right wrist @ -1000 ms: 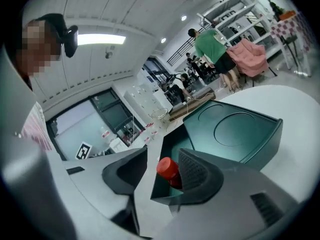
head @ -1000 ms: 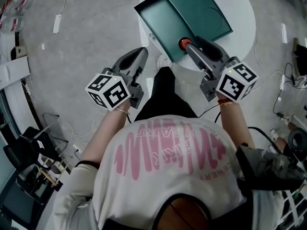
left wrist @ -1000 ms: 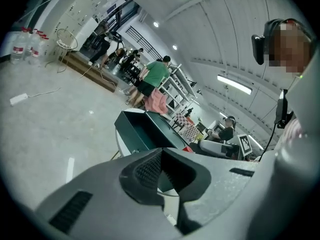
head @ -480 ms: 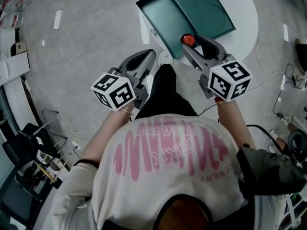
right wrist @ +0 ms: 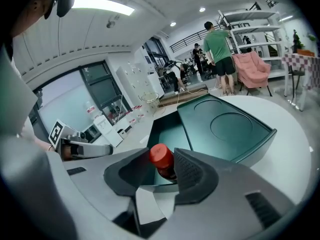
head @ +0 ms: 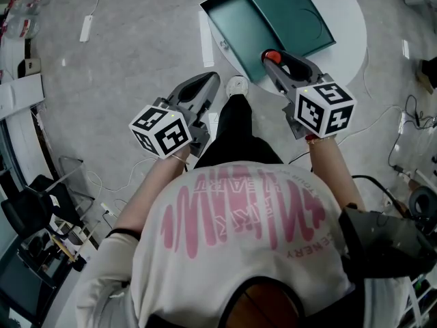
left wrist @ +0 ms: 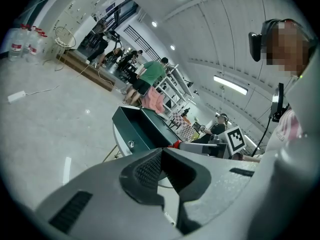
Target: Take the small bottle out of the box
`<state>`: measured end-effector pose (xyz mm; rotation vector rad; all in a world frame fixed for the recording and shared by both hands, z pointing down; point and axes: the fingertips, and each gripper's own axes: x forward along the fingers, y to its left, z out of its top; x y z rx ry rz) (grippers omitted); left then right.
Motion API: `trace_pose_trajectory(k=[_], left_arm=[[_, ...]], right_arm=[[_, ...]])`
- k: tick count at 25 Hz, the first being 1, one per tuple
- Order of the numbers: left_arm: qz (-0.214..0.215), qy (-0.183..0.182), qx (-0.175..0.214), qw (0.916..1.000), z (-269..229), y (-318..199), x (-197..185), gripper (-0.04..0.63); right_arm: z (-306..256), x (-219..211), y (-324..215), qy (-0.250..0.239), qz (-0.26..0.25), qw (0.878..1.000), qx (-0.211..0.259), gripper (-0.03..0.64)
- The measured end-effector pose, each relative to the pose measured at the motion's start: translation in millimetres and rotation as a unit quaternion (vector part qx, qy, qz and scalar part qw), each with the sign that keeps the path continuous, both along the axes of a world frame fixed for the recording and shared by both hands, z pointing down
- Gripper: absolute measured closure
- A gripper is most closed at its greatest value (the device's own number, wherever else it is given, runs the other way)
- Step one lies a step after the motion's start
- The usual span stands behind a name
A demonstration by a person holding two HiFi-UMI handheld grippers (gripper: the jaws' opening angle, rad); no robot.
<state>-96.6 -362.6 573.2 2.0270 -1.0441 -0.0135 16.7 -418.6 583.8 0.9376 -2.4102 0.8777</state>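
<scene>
Right gripper view shows the right gripper (right wrist: 160, 150), whose jaws have just been closing, clamped on the red-capped small bottle (right wrist: 161, 157) at the near edge of the open green box (head: 239, 29). The left gripper (left wrist: 161, 151), jaws together and empty, hangs left of the white table (head: 345, 19).

The box (head: 249, 29) looks like dark green painted metal, smooth with a dull sheen, and carries a small bright metal fitting (left wrist: 131, 144) on one wall. The table (head: 348, 26) is white, smooth and faintly glossy. The bottle (right wrist: 161, 157) has a glossy red plastic cap. The left gripper (left wrist: 162, 165) is matt grey plastic with finely ribbed dark pads (left wrist: 149, 170). Its cube (head: 160, 130) bears matt black-and-white print. The floor (head: 136, 39) is pale, speckled and polished. The shirt (head: 239, 244) is white cloth.
</scene>
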Motion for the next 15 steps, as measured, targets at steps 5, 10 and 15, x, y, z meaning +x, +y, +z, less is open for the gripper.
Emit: trace_pose_trajectory(k=[5,10,15], left_arm=[[-0.013,0.000,0.001,0.9999,-2.9,6.0,-7.5,0.589],[-0.048,0.048,0.031,0.9972,-17.7,4.6,-14.6,0.588],[-0.033,0.019,0.037,0.9986,-16.3,5.9,-11.5,0.588]], right_arm=[[0.6,-0.4,-0.1,0.007,0.004,1.000,0.002,0.474],[1.3,1.4,-0.6,0.017,0.009,1.000,0.007,0.474],[2.7,1.1,-0.2,0.021,0.008,1.000,0.009,0.471]])
